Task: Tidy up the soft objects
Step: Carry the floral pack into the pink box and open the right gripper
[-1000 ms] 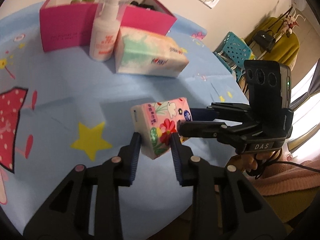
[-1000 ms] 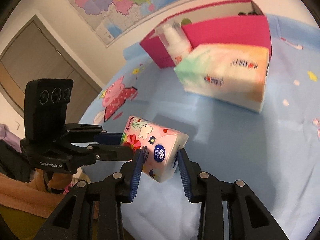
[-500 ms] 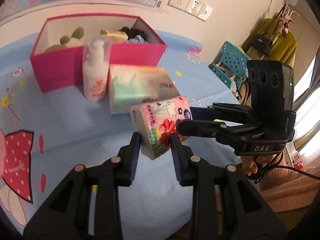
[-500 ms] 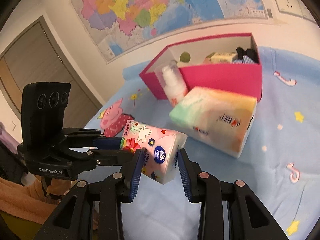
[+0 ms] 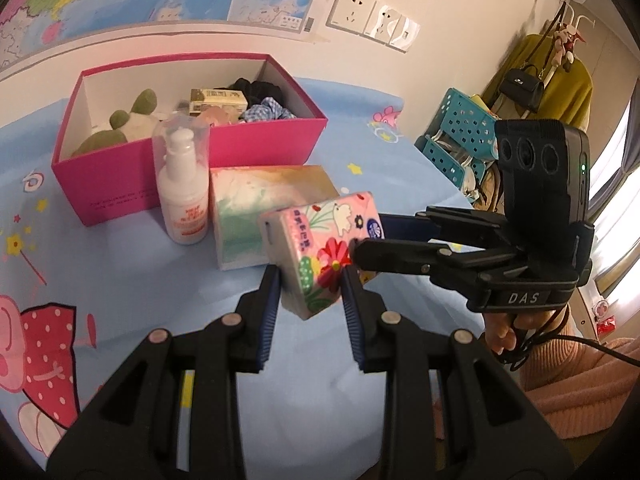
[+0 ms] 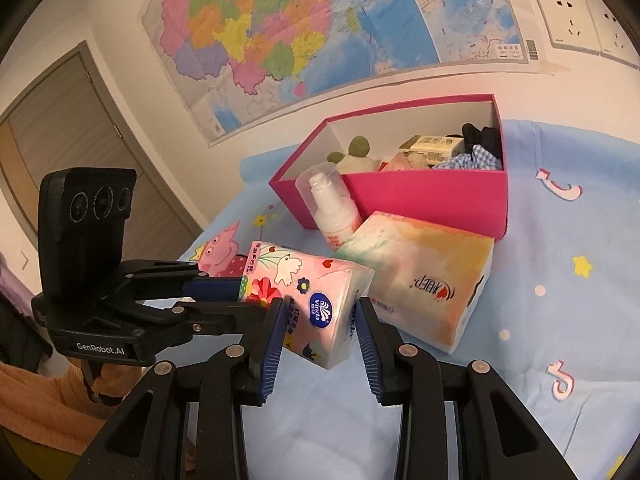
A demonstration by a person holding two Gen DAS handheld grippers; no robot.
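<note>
Counts on the blue sheet

There were two tissue packs, floral (image 5: 320,256) and pastel (image 5: 256,204); one pump bottle (image 5: 184,196); one pink box (image 5: 224,148); two grippers.

We carry two black grippers: the left gripper (image 5: 310,276) and right gripper (image 6: 320,312) share ribbed blue pads and silver rivets. One three-lens camera block reads "DAS", the other "GenRobot.AI". A black cable trails by our pink ribbed sleeve (image 5: 580,384); the other sleeve is orange.

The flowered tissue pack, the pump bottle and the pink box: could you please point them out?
flowered tissue pack (image 5: 320,236), left wrist view, printed side.
pump bottle (image 5: 185,196), left wrist view, white body.
pink box (image 6: 432,196), right wrist view, front wall.
</note>
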